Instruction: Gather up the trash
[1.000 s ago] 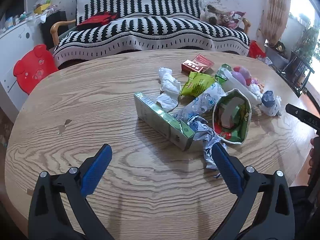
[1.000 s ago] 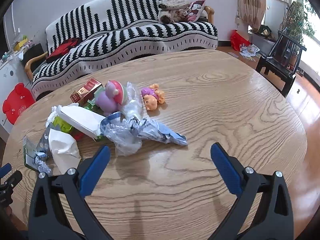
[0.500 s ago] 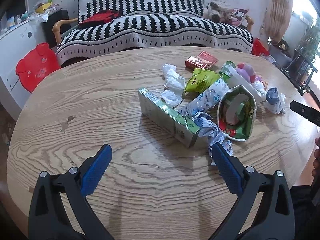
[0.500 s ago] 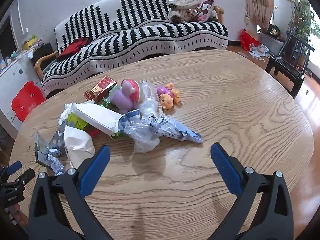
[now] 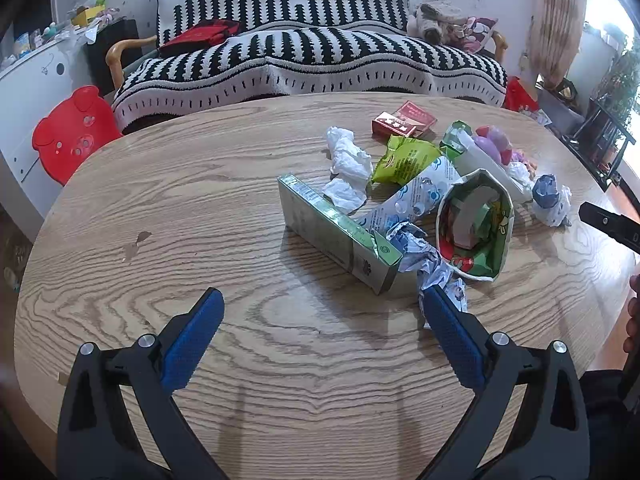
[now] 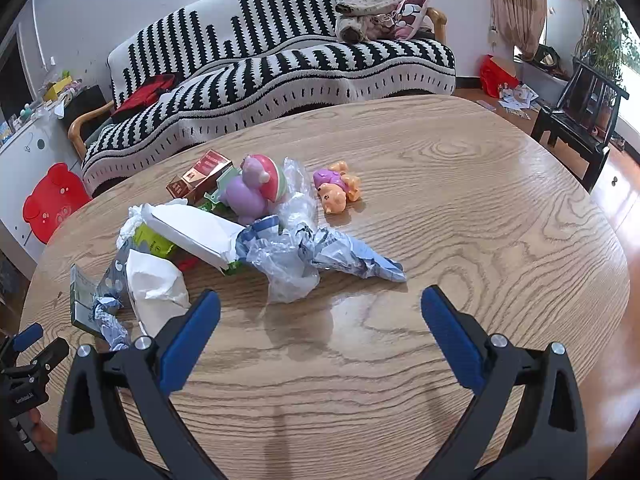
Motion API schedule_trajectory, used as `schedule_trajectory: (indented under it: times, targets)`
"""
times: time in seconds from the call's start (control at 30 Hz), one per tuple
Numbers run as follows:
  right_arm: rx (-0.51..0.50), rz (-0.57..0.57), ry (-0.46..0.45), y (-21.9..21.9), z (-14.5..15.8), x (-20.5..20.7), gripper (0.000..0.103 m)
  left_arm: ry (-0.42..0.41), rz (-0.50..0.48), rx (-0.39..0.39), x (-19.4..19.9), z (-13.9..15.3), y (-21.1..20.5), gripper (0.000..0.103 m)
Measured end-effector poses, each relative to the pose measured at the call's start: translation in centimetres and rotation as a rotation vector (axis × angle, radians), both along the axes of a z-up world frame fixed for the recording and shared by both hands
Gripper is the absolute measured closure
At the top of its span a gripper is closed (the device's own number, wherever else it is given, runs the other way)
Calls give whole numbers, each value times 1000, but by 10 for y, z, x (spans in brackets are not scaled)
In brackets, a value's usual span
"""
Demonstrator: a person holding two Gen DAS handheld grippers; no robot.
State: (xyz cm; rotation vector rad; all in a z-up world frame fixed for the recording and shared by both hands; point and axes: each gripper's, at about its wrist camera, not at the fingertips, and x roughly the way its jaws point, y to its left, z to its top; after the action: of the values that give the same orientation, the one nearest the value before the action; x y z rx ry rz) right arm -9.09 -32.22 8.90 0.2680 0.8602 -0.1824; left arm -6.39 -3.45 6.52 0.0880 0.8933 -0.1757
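Carton (image 5: 340, 232) lies left of snack bag (image 5: 476, 228) on table (image 5: 200, 208).

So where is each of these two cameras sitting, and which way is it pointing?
Left wrist view: sits on the left tongs, looking across the wooden table at the green carton and the sofa; both blue fingers show, spread open.
Right wrist view: sits on the right tongs, facing the blue-and-clear plastic wrapper and toy figure; its open fingers show, with the left tongs at the lower left edge.
Shared: table, carton, red packet, sofa.
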Motion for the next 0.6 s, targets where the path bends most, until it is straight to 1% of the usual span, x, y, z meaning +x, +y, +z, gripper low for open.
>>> schedule_trajectory:
  times: [0.6]
  targets:
    - [-3,13,13,-1,-1,0,6,3,2,8,1,-4,-3,6]
